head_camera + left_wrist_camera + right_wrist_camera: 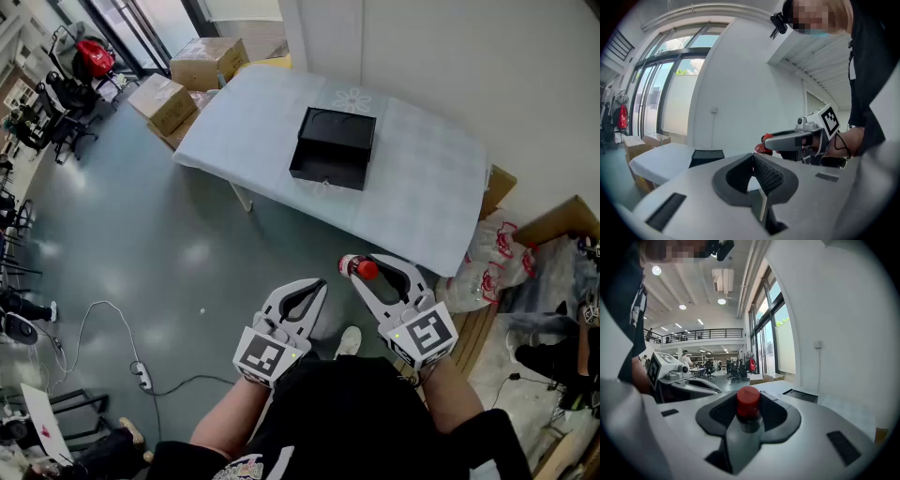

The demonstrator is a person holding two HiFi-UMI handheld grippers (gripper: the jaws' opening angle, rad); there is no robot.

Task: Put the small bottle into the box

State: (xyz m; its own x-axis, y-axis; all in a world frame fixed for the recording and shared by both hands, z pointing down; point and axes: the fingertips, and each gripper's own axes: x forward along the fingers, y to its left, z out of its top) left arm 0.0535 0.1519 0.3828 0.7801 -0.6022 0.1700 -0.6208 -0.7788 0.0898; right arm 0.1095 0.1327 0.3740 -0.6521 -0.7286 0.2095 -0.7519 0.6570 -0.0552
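**Small bottle in the right gripper, short of the table**

Small bottle (358, 268) sits pinched between the fingers (780, 416) of the right gripper (364, 267). The two dark pads stand fairly wide apart and press on its sides, just below the red cap. In the right gripper view the cap points up and the darker body drops down between the jaws. Its long axis runs roughly upright, crosswise to the line of the jaws. From the left gripper view it looks much the same, standing at the tip of the right gripper with the cap on top and perhaps leaning a little.

The bottle is in the air, over the grey floor (169, 253), just off the near edge of the table (253, 122). It touches nothing but the pads.

Beside it, to the person's left, the left gripper (321, 285) is at about the same height. Its fingers are pressed together at the tips with nothing between them. The two grippers are near each other but apart.

Farther out, the black box (333, 148) lies open on the pale tablecloth near the middle of the table, well apart from the bottle. Its inside looks dark, and I cannot tell if anything is in it. Cardboard cartons (197, 61) are stacked on the floor past the table's far corner.
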